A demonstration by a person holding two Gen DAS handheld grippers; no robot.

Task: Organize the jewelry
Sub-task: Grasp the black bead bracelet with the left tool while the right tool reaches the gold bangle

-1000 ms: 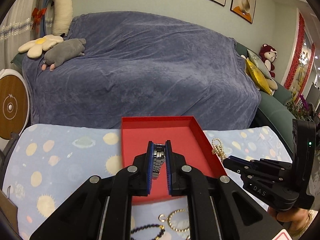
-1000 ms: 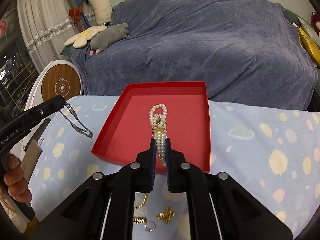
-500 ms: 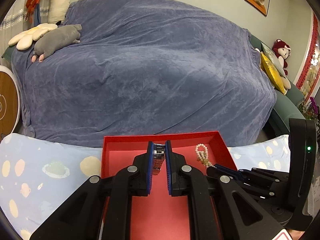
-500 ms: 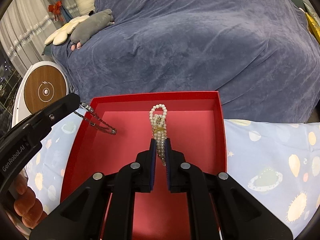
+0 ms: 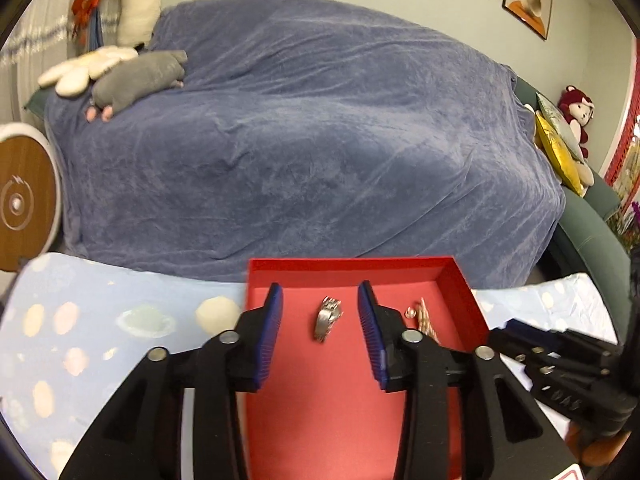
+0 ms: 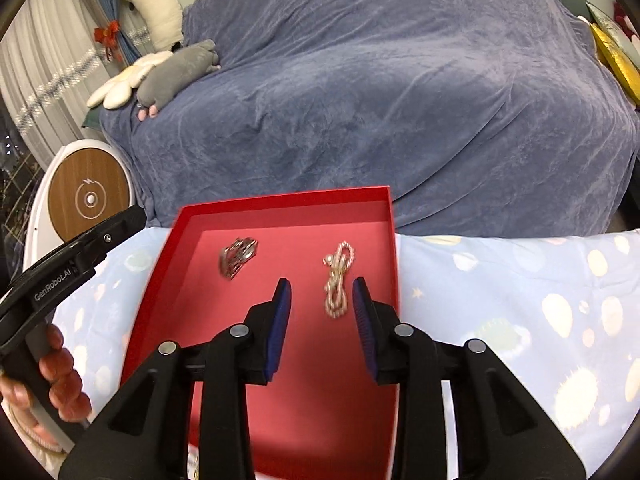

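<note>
A red tray (image 5: 348, 266) (image 6: 280, 204) sits on the table with the planet-print cloth. A silver watch (image 5: 327, 318) (image 6: 237, 257) lies on the tray floor, between and just beyond the fingers of my left gripper (image 5: 320, 320), which is open and empty. A pearl necklace (image 6: 338, 278) (image 5: 424, 316) lies at the tray's right side, between the open fingers of my right gripper (image 6: 322, 306), which is empty. The right gripper's body shows at the lower right of the left wrist view.
A sofa under a blue-grey throw (image 5: 320, 140) stands right behind the table, with plush toys (image 5: 136, 76) at its left end. A round wood-faced object (image 6: 90, 200) stands at the left. The person's hand (image 6: 52, 384) holds the left gripper's handle.
Both grippers have opened. The watch has dropped from the left gripper and the pearl necklace from the right, and both now lie on the tray floor.
</note>
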